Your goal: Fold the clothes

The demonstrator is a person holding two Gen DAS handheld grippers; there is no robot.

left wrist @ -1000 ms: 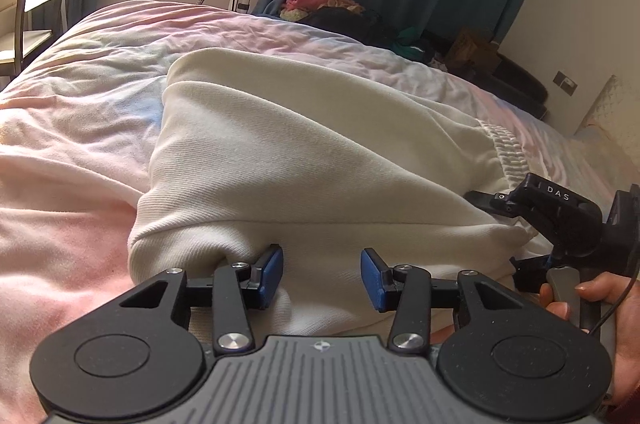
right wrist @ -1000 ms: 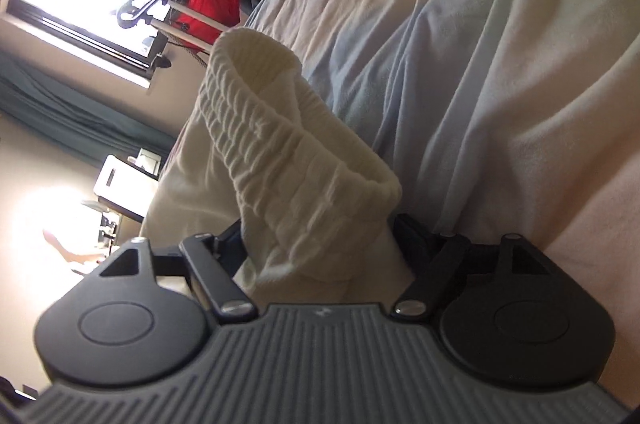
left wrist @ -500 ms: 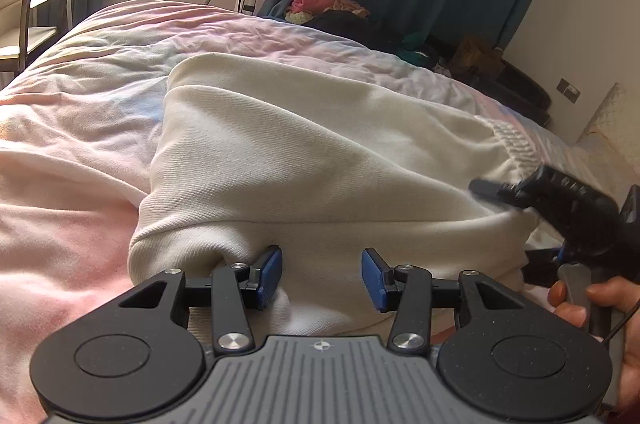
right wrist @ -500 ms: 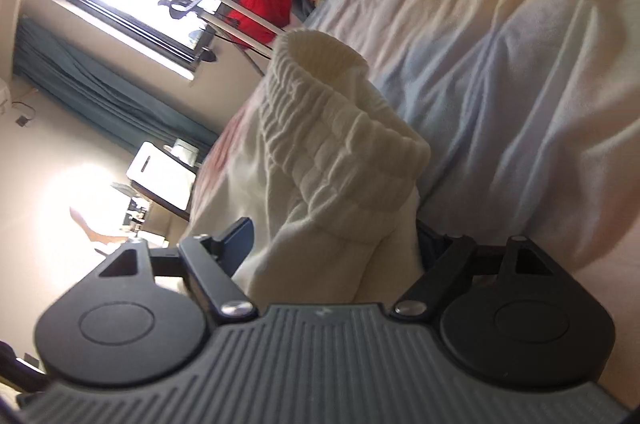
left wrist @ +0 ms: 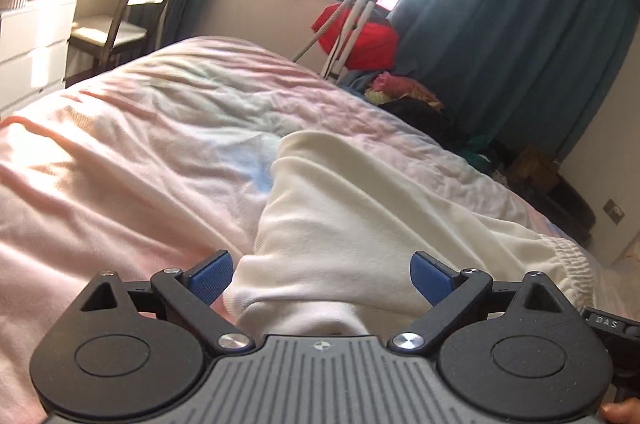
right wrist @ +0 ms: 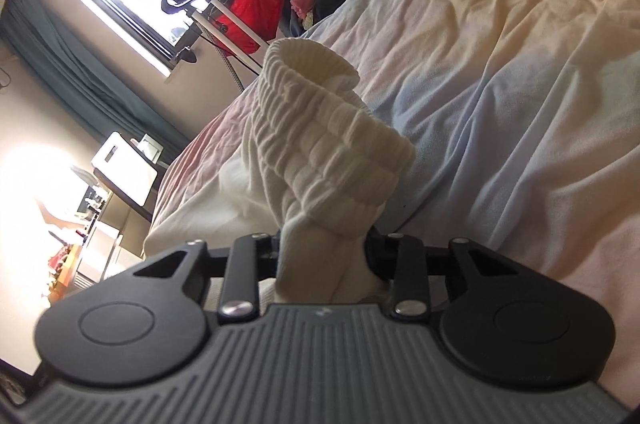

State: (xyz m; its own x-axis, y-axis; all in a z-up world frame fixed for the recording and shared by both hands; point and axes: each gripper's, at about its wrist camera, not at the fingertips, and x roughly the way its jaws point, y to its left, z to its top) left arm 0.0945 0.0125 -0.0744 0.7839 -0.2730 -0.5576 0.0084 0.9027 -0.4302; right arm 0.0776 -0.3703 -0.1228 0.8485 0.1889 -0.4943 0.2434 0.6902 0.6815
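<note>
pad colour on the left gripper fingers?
Blue. The pads show best in the left wrist view, standing either side of the cream sweatpants.

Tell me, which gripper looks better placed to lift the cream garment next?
Probably the right gripper: it has just closed on the cream garment's ribbed waistband. The left gripper just opened wide, pads clear of the fabric.

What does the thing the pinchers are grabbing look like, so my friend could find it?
Look at the big bed with its crumpled pink and pale blue cover. On it lies a cream-white garment, soft knit cloth. It is the only cream thing there, and its ribbed, gathered elastic band stands up, pinched in the right gripper.
</note>
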